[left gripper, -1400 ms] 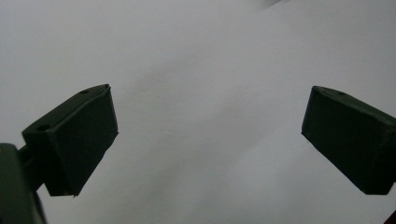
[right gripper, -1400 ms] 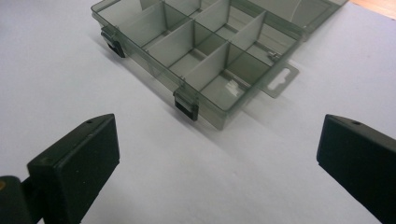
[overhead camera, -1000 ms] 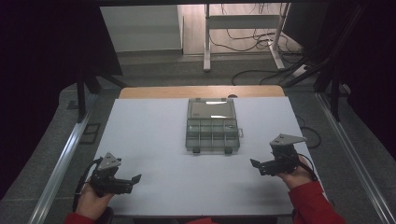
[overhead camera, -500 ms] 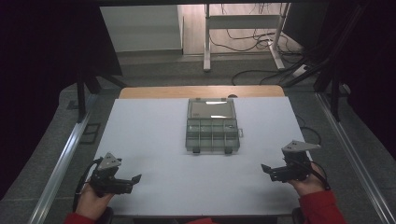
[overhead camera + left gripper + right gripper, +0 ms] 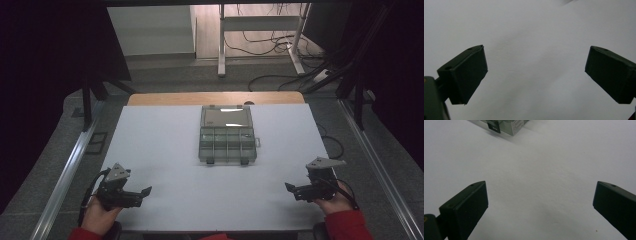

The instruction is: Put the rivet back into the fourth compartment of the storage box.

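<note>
Resting low over the white worktop (image 5: 165, 150), the left tool (image 5: 142, 192) sits well apart from the clear compartment box (image 5: 227, 142), off its near left corner, jaws spread wide and gripping nothing. The right tool (image 5: 291, 188) sits off the box's near right corner, equally far away, also spread wide and bare. The box lies flat at the worktop's middle, lid swung back beyond its compartments. In the right gripper view one corner of the box (image 5: 506, 125) shows beyond the jaws.
</note>
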The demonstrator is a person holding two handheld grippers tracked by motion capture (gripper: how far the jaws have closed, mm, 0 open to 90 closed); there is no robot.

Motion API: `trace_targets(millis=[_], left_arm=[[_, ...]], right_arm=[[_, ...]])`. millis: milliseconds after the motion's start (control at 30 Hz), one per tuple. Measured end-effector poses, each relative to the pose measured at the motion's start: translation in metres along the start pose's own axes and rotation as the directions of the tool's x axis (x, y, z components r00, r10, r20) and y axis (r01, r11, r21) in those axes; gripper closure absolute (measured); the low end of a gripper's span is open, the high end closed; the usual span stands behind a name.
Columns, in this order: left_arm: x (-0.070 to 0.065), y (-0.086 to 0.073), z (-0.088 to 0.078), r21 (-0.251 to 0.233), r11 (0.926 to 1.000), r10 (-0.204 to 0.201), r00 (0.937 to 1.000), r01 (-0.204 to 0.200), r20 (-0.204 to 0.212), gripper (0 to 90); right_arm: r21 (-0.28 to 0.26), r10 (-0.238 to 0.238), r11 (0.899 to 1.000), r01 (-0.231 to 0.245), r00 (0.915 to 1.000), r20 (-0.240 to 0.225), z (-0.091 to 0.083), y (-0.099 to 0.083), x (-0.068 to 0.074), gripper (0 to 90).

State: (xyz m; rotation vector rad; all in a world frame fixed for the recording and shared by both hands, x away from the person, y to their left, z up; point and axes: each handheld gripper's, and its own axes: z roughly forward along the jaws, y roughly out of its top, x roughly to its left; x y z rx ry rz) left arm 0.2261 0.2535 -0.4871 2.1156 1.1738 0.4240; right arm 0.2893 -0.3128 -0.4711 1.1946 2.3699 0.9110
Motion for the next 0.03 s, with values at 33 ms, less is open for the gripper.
trace_targets(millis=[33], left_arm=[[-0.0001, 0.0002, 0.0, 0.0, 1.0, 0.001, 1.0, -0.001, -0.001, 4.6]], right_arm=[[0.0, 0.001, 1.0, -0.001, 1.0, -0.001, 0.0001, -0.0003, -0.0003, 0.1]])
